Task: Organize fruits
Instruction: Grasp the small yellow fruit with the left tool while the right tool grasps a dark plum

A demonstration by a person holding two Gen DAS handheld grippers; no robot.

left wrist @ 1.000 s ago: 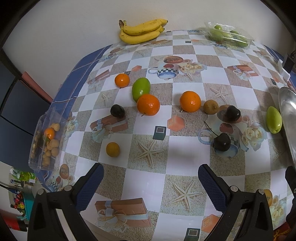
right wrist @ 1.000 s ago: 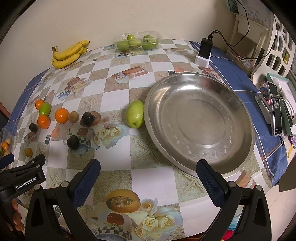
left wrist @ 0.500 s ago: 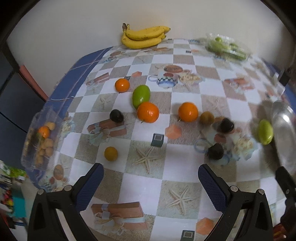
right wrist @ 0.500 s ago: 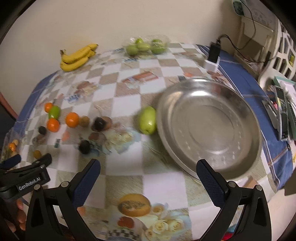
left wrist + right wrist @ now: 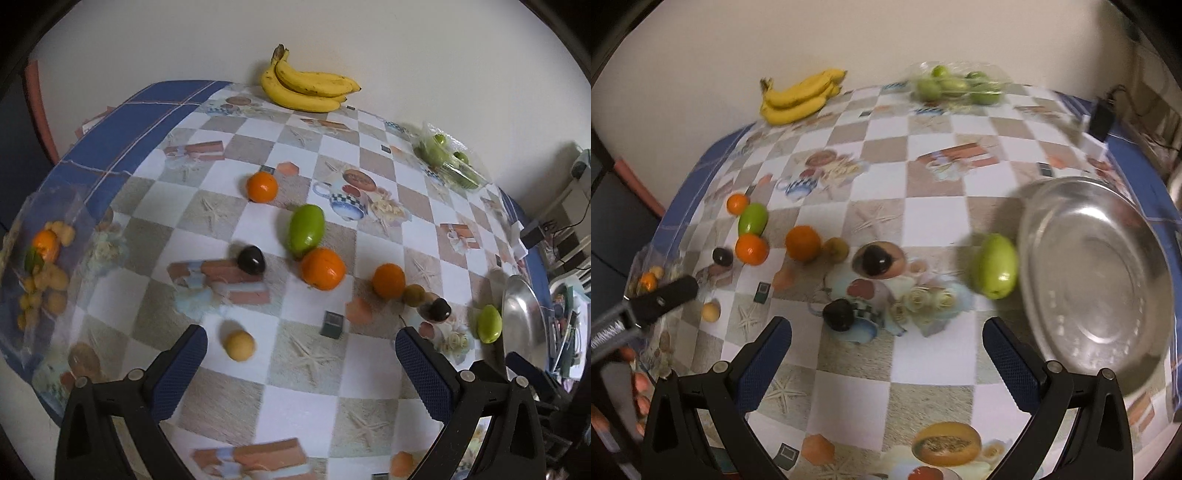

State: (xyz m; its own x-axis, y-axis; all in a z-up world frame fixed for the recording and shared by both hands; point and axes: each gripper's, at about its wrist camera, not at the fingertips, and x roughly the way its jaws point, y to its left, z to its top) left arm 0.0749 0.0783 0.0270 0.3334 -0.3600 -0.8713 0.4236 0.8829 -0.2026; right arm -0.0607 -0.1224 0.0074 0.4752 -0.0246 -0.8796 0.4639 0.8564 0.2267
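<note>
Holding both tools above the desk (image 5: 934,206), we keep the left hand-held gripper (image 5: 301,363) spread and empty, a small yellow fruit (image 5: 240,345) just inside its left finger. Our right hand-held gripper (image 5: 886,356) is spread too, a dark plum (image 5: 839,315) at eleven o'clock. The green mango (image 5: 995,271) lies just beside the steel bowl (image 5: 1097,273) at two o'clock.

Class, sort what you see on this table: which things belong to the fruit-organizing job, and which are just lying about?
Belongs to the job:
oranges
green mangoes
dark fruits
small yellow fruit
bananas
metal bowl, empty
both grippers, left and right, open

Lying about:
black charger
patterned tablecloth
</note>
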